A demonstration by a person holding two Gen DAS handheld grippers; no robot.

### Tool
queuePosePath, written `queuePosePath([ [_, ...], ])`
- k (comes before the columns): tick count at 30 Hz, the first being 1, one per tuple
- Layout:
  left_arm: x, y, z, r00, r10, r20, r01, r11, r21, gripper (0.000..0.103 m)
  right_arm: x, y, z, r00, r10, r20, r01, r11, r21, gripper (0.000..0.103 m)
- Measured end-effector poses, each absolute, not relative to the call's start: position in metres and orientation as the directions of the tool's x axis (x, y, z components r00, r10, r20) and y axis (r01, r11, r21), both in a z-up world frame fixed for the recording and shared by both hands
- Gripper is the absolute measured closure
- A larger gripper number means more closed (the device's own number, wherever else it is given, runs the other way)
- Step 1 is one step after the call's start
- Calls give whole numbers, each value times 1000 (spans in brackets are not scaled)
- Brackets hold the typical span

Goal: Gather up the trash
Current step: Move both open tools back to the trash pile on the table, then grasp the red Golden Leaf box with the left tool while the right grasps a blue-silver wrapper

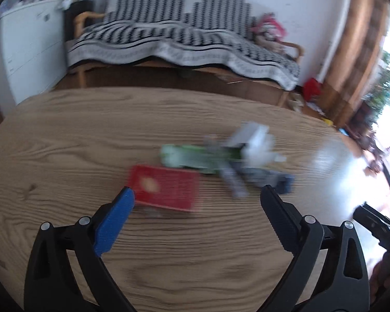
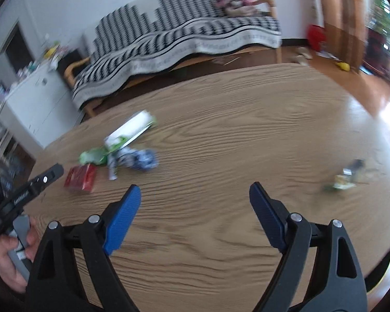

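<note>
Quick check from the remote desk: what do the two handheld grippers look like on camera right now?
Both match: the left gripper and right gripper have black plastic triangular-cutout linkages with silver rivets, carrying two fingers faced with textured blue pads. In the right wrist view, the left tool's black body bears small white lettering, with a grey handle below.

It was a home living room: a sofa (image 1: 184, 39) under a zigzag throw, a white cabinet (image 1: 26, 49), a wooden table (image 1: 91, 135).

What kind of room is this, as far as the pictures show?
Most likely a home living room. A sofa draped with a black-and-white throw stands against the wall, a wooden table holds scattered trash, and a white cabinet cluttered with small items stands beside the sofa.
</note>
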State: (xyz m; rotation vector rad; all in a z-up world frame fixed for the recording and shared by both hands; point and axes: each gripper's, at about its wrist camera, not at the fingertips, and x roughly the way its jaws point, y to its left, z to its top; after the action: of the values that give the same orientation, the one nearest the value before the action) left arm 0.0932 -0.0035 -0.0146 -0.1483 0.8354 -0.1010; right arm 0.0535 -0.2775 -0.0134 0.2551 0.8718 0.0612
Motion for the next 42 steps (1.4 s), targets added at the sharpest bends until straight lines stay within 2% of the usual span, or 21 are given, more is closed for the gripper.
queuePosePath([
  [4,108,19,-27,645,-127,-753,10,987,-158,8,75,-239,-29,608,169,-776,-2,978,211,18],
  [9,123,10,-43,636,-115,-763,76,993,-86,8,95,-221,-46,583,193,-789,-33,976,215,17],
  [15,135,0,-57,606,-137,-783,128,989,-75,8,112,-200,-56,580,207,-788,-106,978,179,15],
  [27,146,-6,-68,630,-25,-776,123,990,68,7,154,-191,-76,563,208,-800,-106,978,179,13],
  [34,151,9,-65,627,-43,-778,104,994,29,7,173,-192,-84,560,223,-798,-120,975,189,14],
  [36,154,11,-71,613,-37,-789,99,995,30,7,174,-188,-82,562,226,-796,-143,974,175,30],
  [37,156,11,-74,605,-36,-795,98,995,30,7,173,-186,-81,559,236,-795,-155,972,179,48],
  [38,157,12,-76,600,-33,-799,96,995,32,7,172,-185,-80,550,253,-796,-165,967,194,60],
  [40,158,13,-79,596,-32,-802,101,994,35,7,166,-181,-78,550,258,-794,-177,965,191,67],
  [42,157,12,-79,601,-44,-798,111,993,29,7,161,-180,-76,547,270,-792,-190,962,197,68],
])
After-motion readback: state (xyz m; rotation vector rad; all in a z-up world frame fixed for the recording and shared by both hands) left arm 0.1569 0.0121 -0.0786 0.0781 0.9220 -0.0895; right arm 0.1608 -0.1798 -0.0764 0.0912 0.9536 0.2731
